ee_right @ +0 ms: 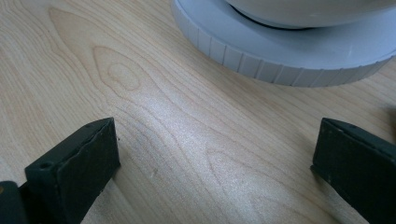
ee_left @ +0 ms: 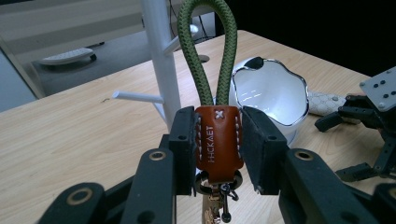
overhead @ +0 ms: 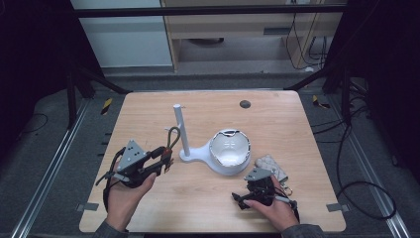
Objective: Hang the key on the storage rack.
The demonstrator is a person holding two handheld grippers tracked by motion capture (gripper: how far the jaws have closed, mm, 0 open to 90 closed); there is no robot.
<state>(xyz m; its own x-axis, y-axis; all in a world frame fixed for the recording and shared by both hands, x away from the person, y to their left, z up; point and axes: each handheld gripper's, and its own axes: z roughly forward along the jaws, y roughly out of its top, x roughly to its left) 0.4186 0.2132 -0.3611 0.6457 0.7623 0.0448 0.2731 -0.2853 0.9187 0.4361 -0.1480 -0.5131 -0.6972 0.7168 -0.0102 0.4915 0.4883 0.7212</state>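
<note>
Pale wooden table [overhead: 148,114] carries everything. Near its left edge, the left gripper [ee_left: 218,140] pinches a brown leather keychain tab [ee_left: 218,142], its green cord loop [ee_left: 208,51] upright just short of the white peg stand [overhead: 181,131]. If the loop misses a peg, it could nudge the stand over. Toward the right front corner, the right gripper [ee_right: 212,168] rests with jaws spread, holding nothing, beside the white bowl [overhead: 229,151].

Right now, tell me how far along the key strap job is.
Done: the left gripper has the key strap clamped by its brown leather tab, green loop up, lifted off the table. In hand: it is held near the white peg stand. Left: the loop is not yet on a peg. The right gripper rests open on the table.
</note>
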